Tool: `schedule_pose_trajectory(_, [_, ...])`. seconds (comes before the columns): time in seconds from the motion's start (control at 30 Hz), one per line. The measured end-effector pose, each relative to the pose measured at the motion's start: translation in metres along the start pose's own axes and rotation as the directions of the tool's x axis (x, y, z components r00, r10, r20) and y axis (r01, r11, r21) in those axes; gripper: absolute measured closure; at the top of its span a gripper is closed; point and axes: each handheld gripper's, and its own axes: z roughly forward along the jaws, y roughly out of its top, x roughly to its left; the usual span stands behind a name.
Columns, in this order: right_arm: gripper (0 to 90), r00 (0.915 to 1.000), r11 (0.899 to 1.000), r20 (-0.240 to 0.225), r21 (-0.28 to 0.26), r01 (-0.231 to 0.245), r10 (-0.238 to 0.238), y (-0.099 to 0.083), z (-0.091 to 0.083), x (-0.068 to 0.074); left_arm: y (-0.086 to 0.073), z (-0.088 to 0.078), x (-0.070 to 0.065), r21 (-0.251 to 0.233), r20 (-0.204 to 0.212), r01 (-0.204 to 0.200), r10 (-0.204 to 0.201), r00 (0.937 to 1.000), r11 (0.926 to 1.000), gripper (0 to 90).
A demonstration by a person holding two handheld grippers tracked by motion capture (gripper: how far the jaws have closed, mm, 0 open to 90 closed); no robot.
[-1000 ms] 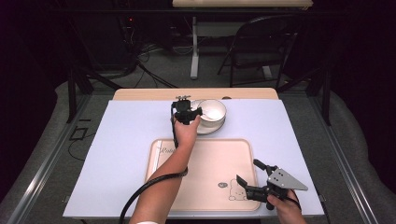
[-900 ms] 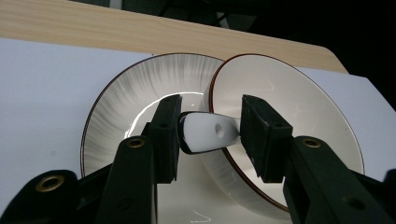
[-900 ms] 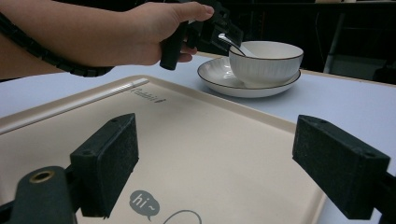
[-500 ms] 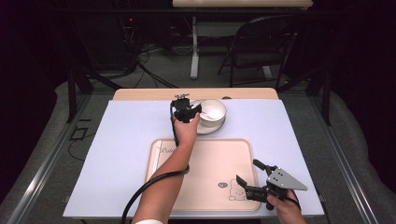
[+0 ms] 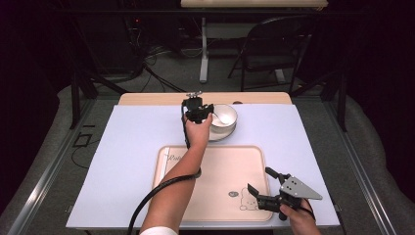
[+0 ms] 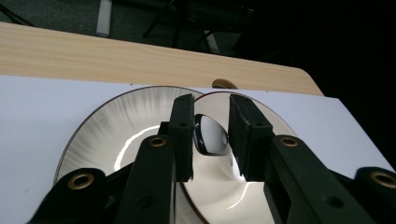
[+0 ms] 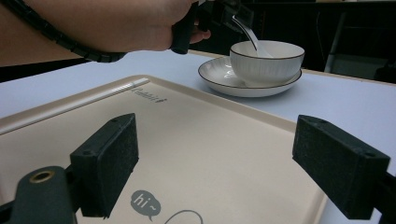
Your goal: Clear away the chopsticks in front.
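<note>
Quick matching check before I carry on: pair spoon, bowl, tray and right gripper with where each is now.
1 spoon
2 bowl
3 tray
4 right gripper

A standing on the saucer
B jaws wide apart over the tray's near right corner
C handle between the left gripper jaws
D flat on the white table cover

Pairs: 1-C, 2-A, 3-D, 4-B

White spoon (seemingly tilted) in bowl
</note>
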Motion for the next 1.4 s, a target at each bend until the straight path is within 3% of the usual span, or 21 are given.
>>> schedule_pose_trajectory(0.13, [13.6,1.0000,1.000,0.000,0.000,0.000,0.000,0.000,0.000,0.000,0.000,0.000,0.000,0.000,0.000,0.000,0.000,1.0000,1.0000,73.3])
schedule_pose_trajectory(0.17, [13.6,1.0000,1.000,0.000,0.000,0.000,0.000,0.000,0.000,0.000,0.006,-0.003,-0.009,0.005,0.042,-0.013,0.013,0.9990,0.9999,73.3])
schedule_pose_trajectory(0.2, [13.6,1.0000,1.000,0.000,0.000,0.000,0.000,0.000,0.000,0.000,0.006,-0.003,-0.009,0.005,0.042,-0.013,0.013,0.9990,0.9999,79.4])
schedule_pose_trajectory(0.4, [13.6,1.0000,1.000,0.000,0.001,-0.001,0.001,0.000,0.000,0.000,0.010,-0.008,-0.016,0.007,0.080,-0.013,0.012,0.9967,0.9999,83.9])
schedule_pose_trajectory(0.5, [13.6,1.0000,1.000,0.000,0.000,-0.001,0.001,0.000,0.000,-0.001,0.014,-0.012,-0.018,0.013,0.073,-0.032,0.031,0.9968,0.9994,84.8])
schedule_pose_trajectory(0.93, [13.6,1.0000,1.000,0.001,0.004,0.000,0.000,0.000,0.001,0.000,0.038,-0.043,-0.022,-0.004,0.095,-0.052,0.052,0.9941,0.9987,84.9])
schedule_pose_trajectory(1.4, [13.6,1.0000,1.000,0.003,0.002,0.008,-0.008,-0.001,0.002,0.000,0.056,-0.079,-0.032,0.024,0.126,-0.125,0.121,0.9846,0.9919,85.1])
